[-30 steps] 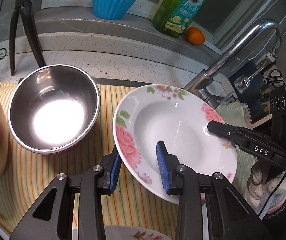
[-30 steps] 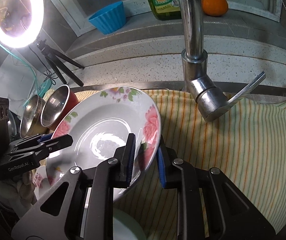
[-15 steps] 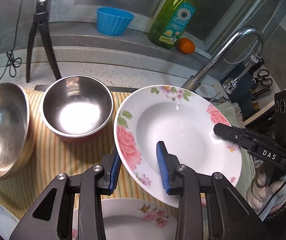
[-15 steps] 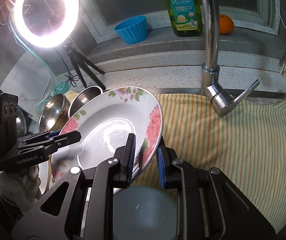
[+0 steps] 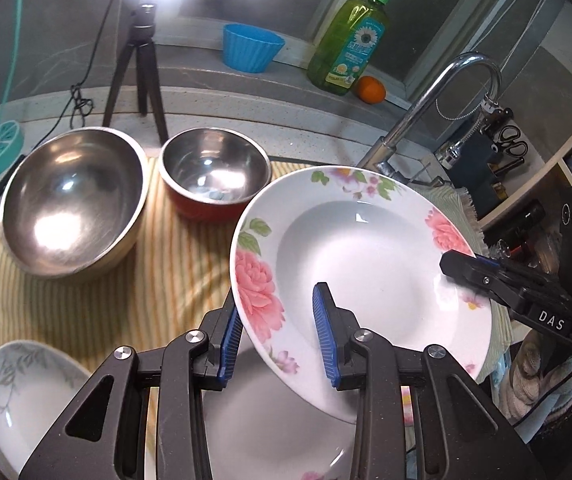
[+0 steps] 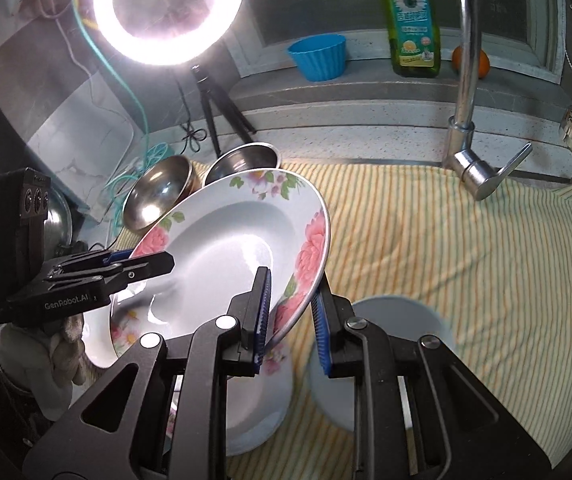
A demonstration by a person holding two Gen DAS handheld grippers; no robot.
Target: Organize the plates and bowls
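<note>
Left wrist view shows the left gripper (image 5: 279,334) with its blue fingers (image 5: 324,330) clamped on the near rim of a floral plate (image 5: 366,264), one finger under the rim and one inside the well. The plate is tilted and held up off the striped cloth (image 5: 97,300). At the plate's far right rim the right gripper (image 5: 460,264) pinches it as well. Ahead and left of the left fingers stand two steel bowls: a large bowl (image 5: 71,200) leaning on its side and a smaller red-sided bowl (image 5: 213,172) just beside it. Below the fingers lies another plate (image 5: 277,428), and to their left a leaf-patterned plate (image 5: 21,388).

Right wrist view has the right gripper (image 6: 292,314) with fingers (image 6: 263,308) closed on the same floral plate (image 6: 225,256) at its right edge, the left gripper (image 6: 141,266) gripping the opposite rim. Beneath lies a stack of plates (image 6: 253,416), and just right of the right fingers a blurred white dish (image 6: 398,328) rests on the cloth (image 6: 466,260). A faucet (image 6: 466,80) rises beyond.
</note>
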